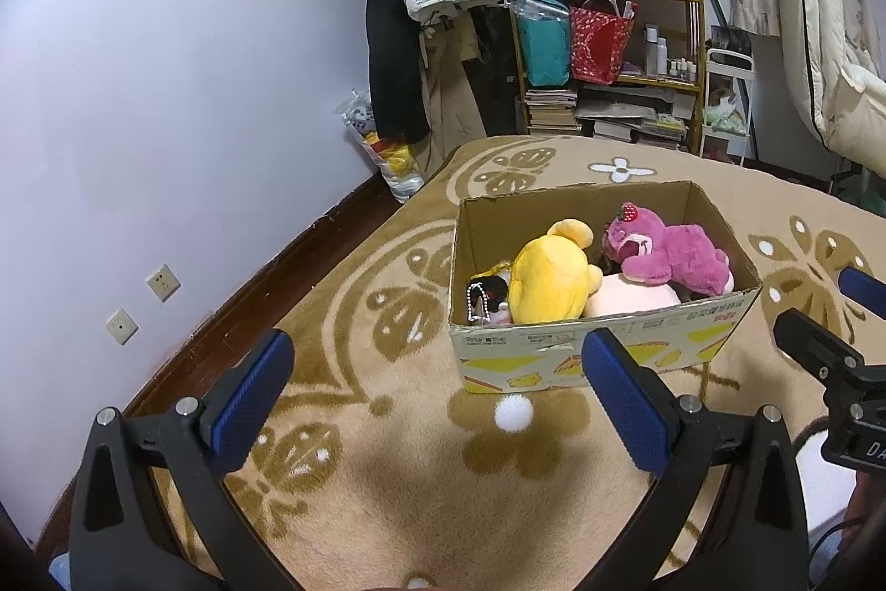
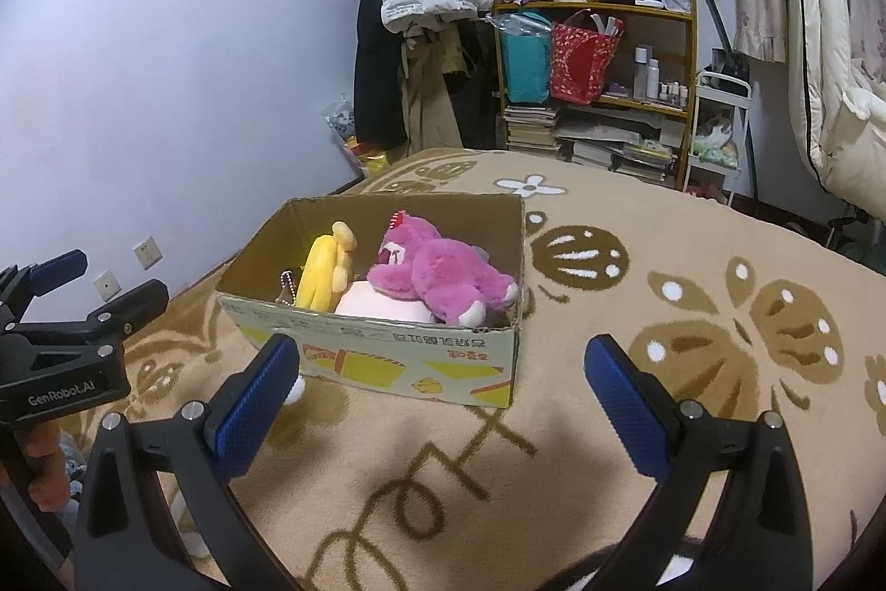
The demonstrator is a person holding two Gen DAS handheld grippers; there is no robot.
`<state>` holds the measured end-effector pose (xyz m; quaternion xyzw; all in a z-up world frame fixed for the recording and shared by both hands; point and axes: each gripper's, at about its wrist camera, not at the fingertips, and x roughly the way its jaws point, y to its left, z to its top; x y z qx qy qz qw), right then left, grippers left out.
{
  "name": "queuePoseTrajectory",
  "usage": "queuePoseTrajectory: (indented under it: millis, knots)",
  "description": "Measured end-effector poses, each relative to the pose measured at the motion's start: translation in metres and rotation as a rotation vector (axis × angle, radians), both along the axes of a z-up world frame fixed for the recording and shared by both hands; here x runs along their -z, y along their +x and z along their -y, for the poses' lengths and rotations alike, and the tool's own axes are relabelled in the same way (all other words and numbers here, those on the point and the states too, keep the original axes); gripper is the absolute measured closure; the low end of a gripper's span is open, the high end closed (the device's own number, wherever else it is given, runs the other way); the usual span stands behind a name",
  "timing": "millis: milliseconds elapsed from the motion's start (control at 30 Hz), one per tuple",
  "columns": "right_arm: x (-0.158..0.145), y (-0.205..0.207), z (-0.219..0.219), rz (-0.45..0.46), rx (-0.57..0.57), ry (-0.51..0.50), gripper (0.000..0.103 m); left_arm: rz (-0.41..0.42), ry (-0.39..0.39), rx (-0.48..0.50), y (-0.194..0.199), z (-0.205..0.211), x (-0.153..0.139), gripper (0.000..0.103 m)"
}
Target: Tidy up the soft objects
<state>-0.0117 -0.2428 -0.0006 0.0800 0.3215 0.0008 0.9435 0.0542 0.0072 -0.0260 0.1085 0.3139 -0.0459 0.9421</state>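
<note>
Both grippers hover over the patterned rug [image 1: 387,480], jaws spread wide, empty: left gripper [image 1: 437,389], right gripper [image 2: 443,394]. Cardboard box [image 1: 598,347] sits on the rug just ahead, holding a yellow plush [image 1: 548,275], a pink bear [image 1: 670,253] and a pale pink cushion [image 1: 631,300]. One white pompom [image 1: 513,412] lies on the rug, touching the box front.

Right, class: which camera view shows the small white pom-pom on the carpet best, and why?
The left wrist view. There the white pom-pom lies in full sight on the carpet, just in front of the cardboard box. In the right wrist view only a sliver shows, behind a finger of the right hand-held gripper.
</note>
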Motion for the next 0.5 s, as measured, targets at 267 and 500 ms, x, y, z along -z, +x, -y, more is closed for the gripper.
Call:
queuePoseTrajectory:
  millis: [267, 500]
  knots:
    - [-0.0015, -0.0012, -0.0007, -0.002, 0.001, -0.001, 0.0, 0.007, -0.01, 0.006, -0.0008, -0.0026, -0.0013, 0.0]
    - [-0.0017, -0.0014, -0.0005, -0.001, 0.005, 0.0, 0.0, 0.006, -0.019, 0.001, -0.0009, -0.0032, -0.0018, 0.0]
